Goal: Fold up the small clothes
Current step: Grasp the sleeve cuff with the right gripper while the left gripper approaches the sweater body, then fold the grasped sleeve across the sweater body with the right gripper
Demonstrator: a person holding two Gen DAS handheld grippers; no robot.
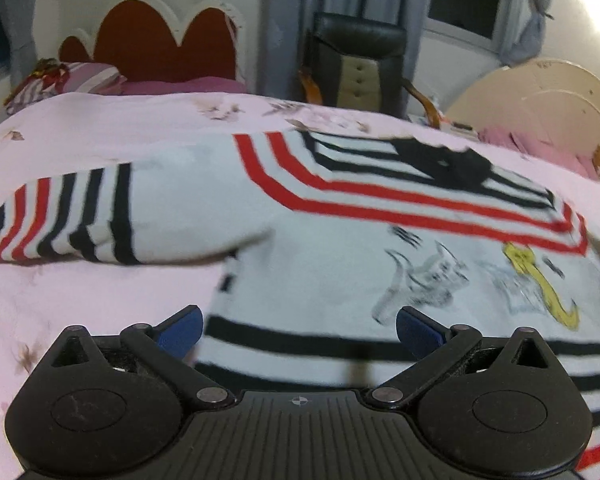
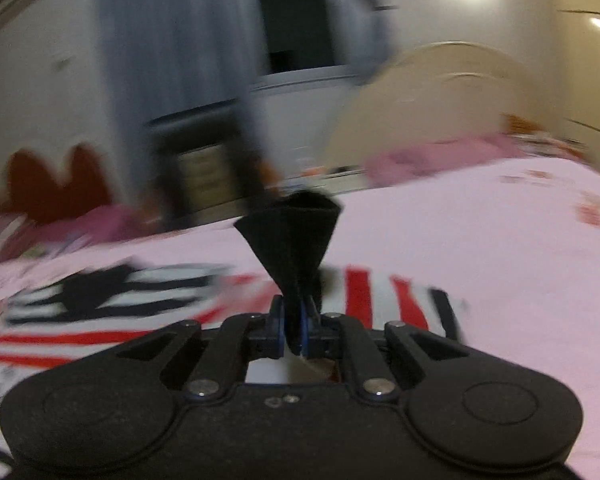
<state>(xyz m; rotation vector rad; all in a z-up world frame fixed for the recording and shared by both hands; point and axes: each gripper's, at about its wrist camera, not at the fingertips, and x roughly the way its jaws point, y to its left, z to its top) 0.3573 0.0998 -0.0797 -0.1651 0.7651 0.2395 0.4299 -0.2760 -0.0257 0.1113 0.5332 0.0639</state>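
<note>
on the pink bed (image 1: pixel 80 300) a small sweater (image 1: pixel 340 272) lies spread flat, front up, just ahead of the left tool (image 1: pixel 299 330), whose blue fingers (image 1: pixel 182 330) stand wide apart over the hem with nothing between them. the right tool (image 2: pixel 294 326) is clamped on the black cuff (image 2: pixel 292 232) of one sleeve, lifted above the bed. the sweater is white with red and black stripes, a yellow anchor (image 1: pixel 540 284) and grey scribbled print, too blurred to read.

left hand-held gripper (image 1: pixel 299 330) spread wide; right hand-held gripper (image 2: pixel 293 326) clamped.
</note>
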